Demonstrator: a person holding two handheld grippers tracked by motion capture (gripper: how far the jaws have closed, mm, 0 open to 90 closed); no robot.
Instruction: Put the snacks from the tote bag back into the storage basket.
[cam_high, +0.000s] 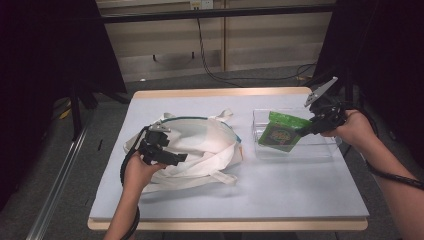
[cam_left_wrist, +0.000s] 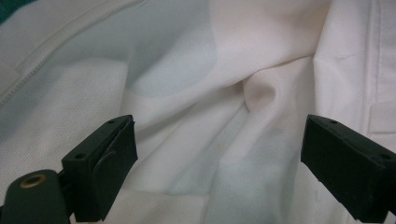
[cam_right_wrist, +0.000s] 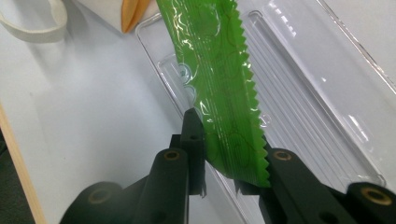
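right hand-held gripper (cam_high: 306, 129) clamped on crinkly green foil packet (cam_high: 281, 132) over clear plastic tray (cam_high: 320, 150), right of frame | left hand-held gripper (cam_high: 176, 158) wide open, empty, on white cloth tote bag (cam_high: 210, 142) at centre | pale blue table (cam_high: 280, 185)

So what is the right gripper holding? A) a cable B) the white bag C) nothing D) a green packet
D: the right gripper has its jaws closed on the edge of a green packet, held over the clear tray.

This looks like a lab or recording studio. A lone pale-blue table (cam_high: 225, 200) stands on grey floor, black curtains (cam_high: 45, 60) hang left and right, and cables (cam_high: 210, 65) trail along the far wall.
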